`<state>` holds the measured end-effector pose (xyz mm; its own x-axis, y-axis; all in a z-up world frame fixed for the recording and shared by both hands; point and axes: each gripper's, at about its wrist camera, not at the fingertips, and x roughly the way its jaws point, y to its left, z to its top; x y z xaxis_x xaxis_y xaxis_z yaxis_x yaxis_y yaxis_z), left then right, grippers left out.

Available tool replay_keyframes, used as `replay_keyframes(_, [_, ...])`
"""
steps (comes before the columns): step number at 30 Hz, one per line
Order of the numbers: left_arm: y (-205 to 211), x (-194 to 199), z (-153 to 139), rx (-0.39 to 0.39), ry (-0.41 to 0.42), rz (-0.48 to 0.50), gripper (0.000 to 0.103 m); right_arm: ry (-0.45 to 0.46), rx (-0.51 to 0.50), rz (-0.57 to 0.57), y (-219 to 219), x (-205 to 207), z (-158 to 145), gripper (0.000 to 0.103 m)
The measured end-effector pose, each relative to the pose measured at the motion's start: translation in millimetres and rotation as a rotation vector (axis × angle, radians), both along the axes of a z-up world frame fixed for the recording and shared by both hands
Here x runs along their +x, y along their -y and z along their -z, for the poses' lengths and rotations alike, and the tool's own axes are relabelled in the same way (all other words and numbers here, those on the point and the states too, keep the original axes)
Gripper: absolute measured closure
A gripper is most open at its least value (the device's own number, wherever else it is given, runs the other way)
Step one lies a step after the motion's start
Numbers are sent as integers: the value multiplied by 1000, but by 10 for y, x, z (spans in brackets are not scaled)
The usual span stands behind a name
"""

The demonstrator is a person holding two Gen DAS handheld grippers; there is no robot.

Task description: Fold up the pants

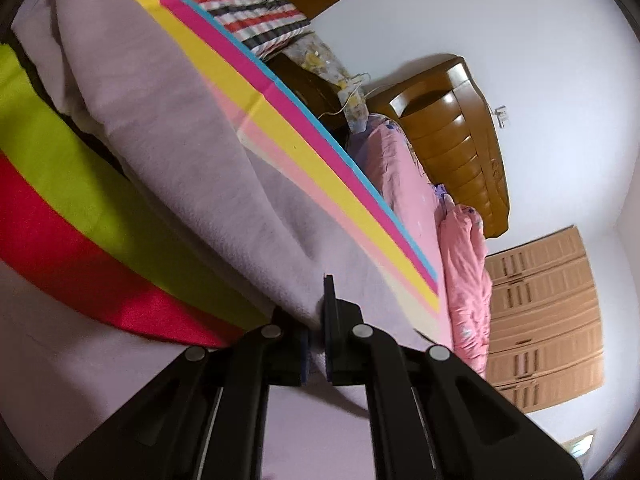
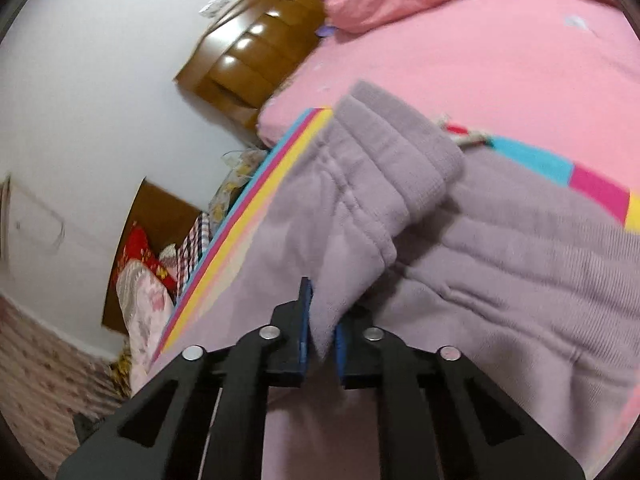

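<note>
Pants [image 2: 480,240]: lilac fleece, soft, limp; grip waistband at frame centre.
Left gripper [image 1: 316,344]: clamped on fabric.
Right gripper [image 2: 322,340]: clamped on fabric fold.

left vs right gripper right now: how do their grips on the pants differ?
The left gripper pinches a smooth, plain edge of the soft lilac fleece pants; the right gripper pinches a fold below the ribbed, gathered band. Cloth from the left grip stretches away fairly flat over the striped multicolour mat; cloth at the right grip bunches and creases. Shared: both black grippers have blue-padded fingers shut on the pants.
</note>
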<state>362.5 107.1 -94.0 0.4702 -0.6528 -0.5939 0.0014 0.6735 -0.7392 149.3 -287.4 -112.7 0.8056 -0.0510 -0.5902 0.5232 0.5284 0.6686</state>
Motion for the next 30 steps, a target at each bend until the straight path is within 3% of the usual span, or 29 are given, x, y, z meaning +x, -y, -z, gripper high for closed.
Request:
replay_keyframes(3, [76, 39, -163, 87, 46, 43, 99, 18, -60, -52, 9, 174, -244, 95])
replay_keyframes(6, [211, 145, -603, 184, 95, 128, 99, 34, -84, -156, 299, 479, -632, 95])
replay_keyframes(10, [238, 191, -1071, 203, 65, 186, 99, 108, 5, -246, 680, 725, -1098, 95])
replay_keyframes(12, [182, -86, -1357, 211, 155, 184, 99, 167, 25, -270, 680, 534, -1266, 95])
replay_keyframes(14, [66, -634, -1523, 214, 304, 176, 99, 244, 27, -294, 663, 212, -1308, 95])
replay_keyframes(16, [-40, -1154, -1439, 231, 393, 162, 98, 294, 44, -327, 631, -202, -1162, 95])
replay_keyframes(18, [-128, -1721, -1052, 245, 409, 163, 98, 269, 48, -318, 568, -739, -819, 95])
replay_keyframes(20, [-137, -2013, -479, 266, 312, 183, 98, 165, 52, -299, 506, -1010, -484, 95])
replay_keyframes(22, [-138, -2010, -40, 277, 193, 195, 98, 49, 67, -300, 449, -1129, -90, 95])
replay_keyframes(24, [-149, -1939, 267, 264, 125, 189, 98, 24, 93, -292, 442, -1185, 176, 95])
replay_keyframes(26, [-173, -1885, 303, 221, 124, 182, 98, 44, 90, -280, 432, -1229, 146, 95])
replay_keyframes(28, [-198, -1892, 158, 183, 141, 161, 98, 75, 68, -290, 388, -1327, 34, 95])
replay_keyframes(30, [-207, -2008, -94, 189, 212, 162, 98, 119, 42, -311, 359, -1413, -163, 95])
